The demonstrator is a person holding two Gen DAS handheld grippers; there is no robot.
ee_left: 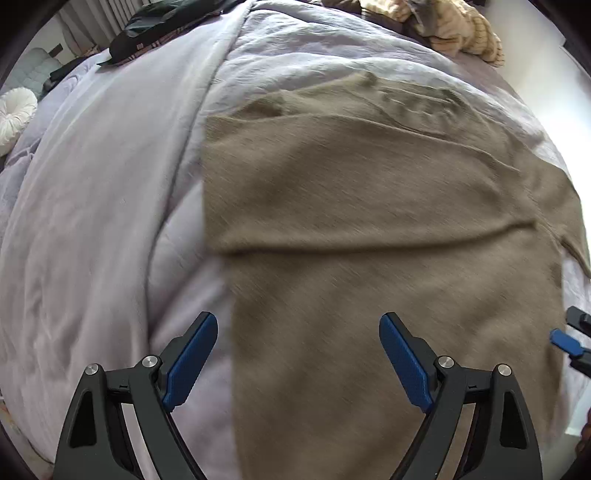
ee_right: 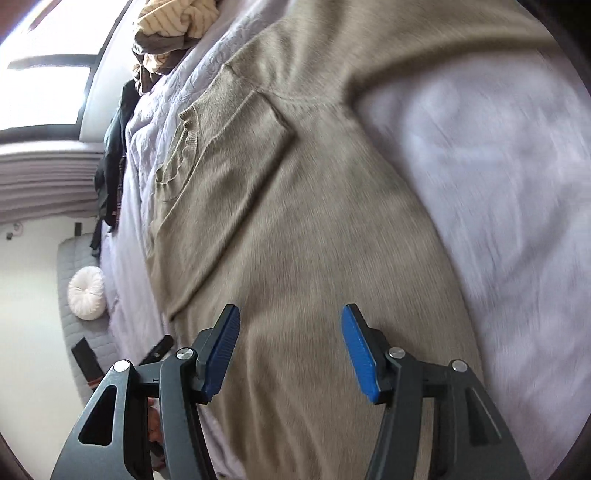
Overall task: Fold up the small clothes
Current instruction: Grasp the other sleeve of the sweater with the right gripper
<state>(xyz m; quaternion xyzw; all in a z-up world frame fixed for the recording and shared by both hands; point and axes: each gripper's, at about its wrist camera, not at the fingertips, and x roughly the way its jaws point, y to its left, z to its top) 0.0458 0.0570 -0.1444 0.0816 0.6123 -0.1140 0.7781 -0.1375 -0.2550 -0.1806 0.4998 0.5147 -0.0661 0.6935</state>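
Nearest the lens in the left wrist view, the left gripper (ee_left: 298, 328) stands with its jaws spread wide and nothing between the blue ribbed pads (ee_left: 190, 363); it points steeply down over the bed. The olive-tan sweater (ee_left: 369, 221) lies directly beneath it, the sweater's straight left edge passing just inside the left finger, so that finger hangs over bare bedding and the other over the knit. The pads do not touch the cloth.

In the right wrist view the right gripper (ee_right: 290, 328) is also parted, more narrowly, with no fabric pinched; both its fingers hang above the sweater's body. Its tip shows at the right edge of the left view as a blue pad.

The sweater is a fine, soft knit spread flat on the pale lilac duvet (ee_left: 103, 221), which is crinkled and softly puffed. One sleeve (ee_right: 240, 177) is folded across the chest, forming a straight band, and a ribbed neckline (ee_right: 181, 155) shows toward the far side of the bed. A crease runs across the body in the left view.

At the far corner of the bed lies a heap of cream ribbed knitwear (ee_left: 454, 29); dark clothes (ee_left: 147, 33) lie along the far edge. A white round pleated cushion (ee_right: 87, 293) rests beyond the bed's side.
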